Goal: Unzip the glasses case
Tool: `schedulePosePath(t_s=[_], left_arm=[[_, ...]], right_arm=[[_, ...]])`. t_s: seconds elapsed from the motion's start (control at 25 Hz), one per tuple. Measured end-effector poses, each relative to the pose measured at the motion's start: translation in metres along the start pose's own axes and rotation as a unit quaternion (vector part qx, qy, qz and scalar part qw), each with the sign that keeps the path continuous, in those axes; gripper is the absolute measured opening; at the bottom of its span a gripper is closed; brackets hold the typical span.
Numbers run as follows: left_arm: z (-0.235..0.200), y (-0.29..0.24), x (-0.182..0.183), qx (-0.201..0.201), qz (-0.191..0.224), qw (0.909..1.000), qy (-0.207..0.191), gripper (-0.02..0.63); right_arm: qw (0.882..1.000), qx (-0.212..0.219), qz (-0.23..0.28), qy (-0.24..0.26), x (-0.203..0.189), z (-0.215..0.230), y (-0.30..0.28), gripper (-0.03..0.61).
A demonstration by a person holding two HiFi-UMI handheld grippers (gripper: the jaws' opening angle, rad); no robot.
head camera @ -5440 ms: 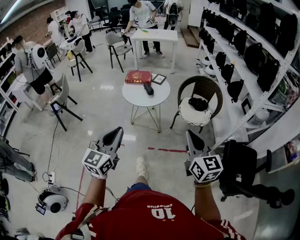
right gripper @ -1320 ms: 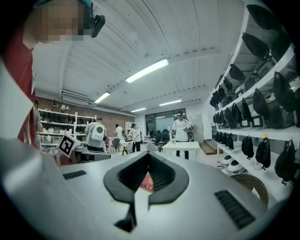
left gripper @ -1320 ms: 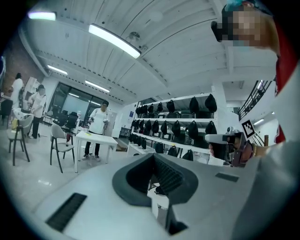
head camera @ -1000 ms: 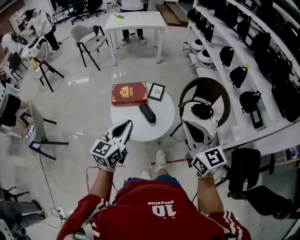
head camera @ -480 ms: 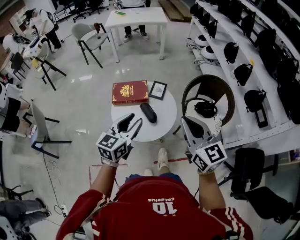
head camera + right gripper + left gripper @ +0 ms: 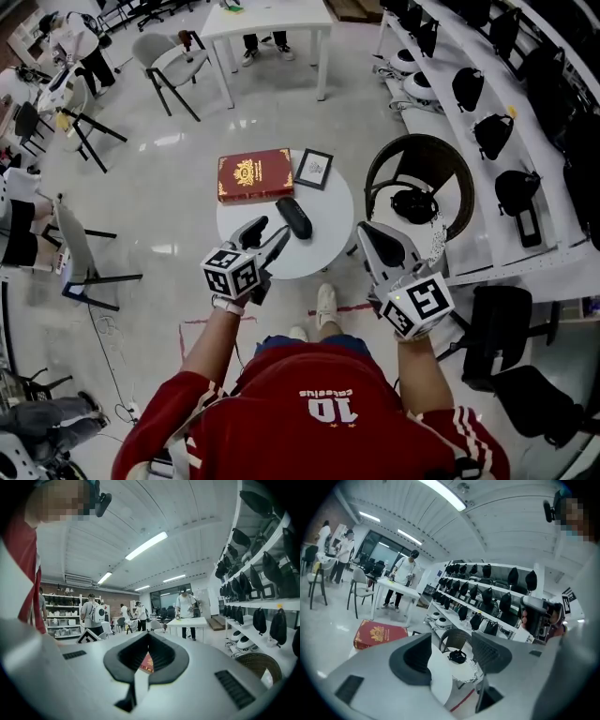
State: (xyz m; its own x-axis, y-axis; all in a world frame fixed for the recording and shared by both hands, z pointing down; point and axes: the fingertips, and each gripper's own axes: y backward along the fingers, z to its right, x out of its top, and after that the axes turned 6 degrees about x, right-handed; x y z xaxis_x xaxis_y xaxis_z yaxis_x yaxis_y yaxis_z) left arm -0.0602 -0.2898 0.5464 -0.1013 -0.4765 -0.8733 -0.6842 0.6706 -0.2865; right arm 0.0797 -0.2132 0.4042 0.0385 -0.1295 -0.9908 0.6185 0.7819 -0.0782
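Note:
The black glasses case (image 6: 294, 217) lies zipped on the round white table (image 6: 326, 228), in front of a red book (image 6: 255, 175) and a small picture frame (image 6: 313, 169). My left gripper (image 6: 270, 231) hovers over the table's near edge, just left of the case and apart from it. Its jaws are opening, with nothing between them. In the left gripper view the left gripper (image 6: 452, 651) shows the book (image 6: 379, 633) beyond it; the case is hidden there. My right gripper (image 6: 364, 231) is shut and empty, at the table's right edge. In the right gripper view the right gripper (image 6: 149, 638) points level across the room.
A wicker chair (image 6: 419, 192) with a black item (image 6: 410, 204) on its seat stands right of the table. Shelves of black bags (image 6: 525, 103) run along the right wall. A white rectangular table (image 6: 277, 19), grey chairs and people fill the far left.
My left gripper came forward and down to the table's near edge, and its jaws went from shut to open. The right gripper moved slightly forward.

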Motion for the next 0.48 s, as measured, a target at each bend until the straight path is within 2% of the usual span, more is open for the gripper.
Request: schedulePosePath(t_s=[0.2,0.48], left_arm=[[-0.027,-0.031,-0.026,0.011,-0.03,0.9983,0.049,0.284],[-0.057,-0.073,-0.057,0.028,-0.068,0.9938,0.083,0.301]], right_arm=[[1.0,0.007,-0.011,-0.002,-0.006,0.011,-0.012,0.015],[1.0,0.014,-0.02,-0.007,-0.014,0.033,-0.027,0.015]])
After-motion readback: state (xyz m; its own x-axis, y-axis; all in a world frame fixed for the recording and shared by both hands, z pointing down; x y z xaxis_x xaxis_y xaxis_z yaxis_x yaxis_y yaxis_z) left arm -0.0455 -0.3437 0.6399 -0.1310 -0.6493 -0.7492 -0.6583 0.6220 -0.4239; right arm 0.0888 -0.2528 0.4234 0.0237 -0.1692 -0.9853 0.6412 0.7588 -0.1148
